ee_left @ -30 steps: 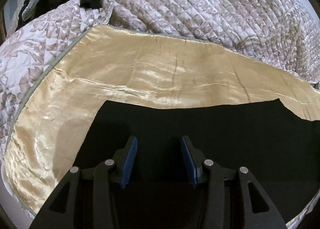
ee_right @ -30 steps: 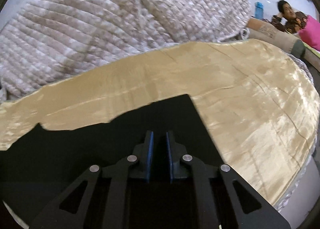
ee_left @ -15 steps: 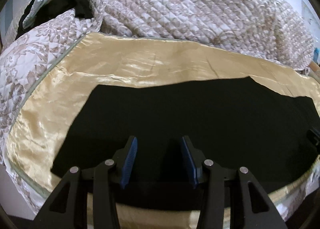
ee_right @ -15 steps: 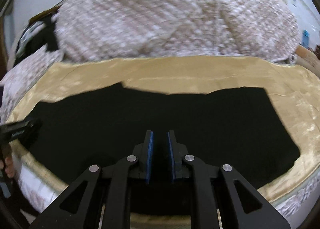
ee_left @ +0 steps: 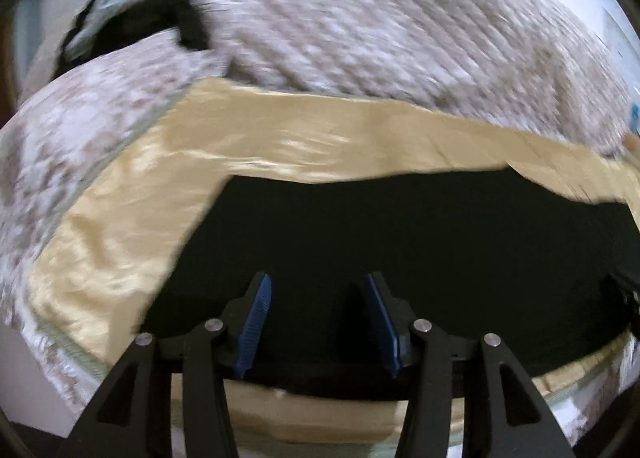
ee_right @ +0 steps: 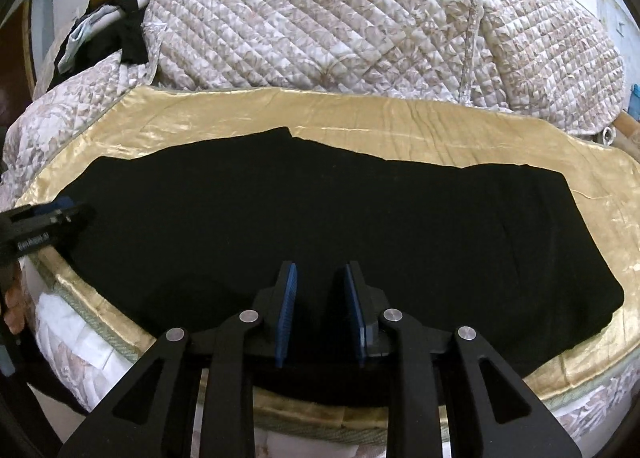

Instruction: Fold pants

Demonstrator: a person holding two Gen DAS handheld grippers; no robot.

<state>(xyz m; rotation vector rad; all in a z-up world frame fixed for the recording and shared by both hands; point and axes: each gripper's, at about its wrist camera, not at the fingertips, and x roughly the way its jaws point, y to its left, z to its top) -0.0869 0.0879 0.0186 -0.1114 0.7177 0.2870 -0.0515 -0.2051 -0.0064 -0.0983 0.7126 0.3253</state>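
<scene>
Across the gold satin bedspread (ee_right: 400, 118), near its front edge, matte black pants (ee_right: 320, 210) are now seen flat; right gripper (ee_right: 320, 314) jaws just widened, left gripper (ee_left: 318, 322) open, both empty.

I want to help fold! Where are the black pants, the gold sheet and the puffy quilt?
black pants (ee_right: 320, 218), right wrist view, middle of the cloth.
gold sheet (ee_right: 400, 122), right wrist view, bare strip behind the pants.
puffy quilt (ee_right: 340, 26), right wrist view, middle of the heap.

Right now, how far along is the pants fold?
Done: the black pants lie spread flat, lengthwise on the gold sheet. In hand: nothing; the left gripper and right gripper both hover over the near edge, jaws apart and empty, the right's having just been opening. Left: no fold is visible yet.
</scene>
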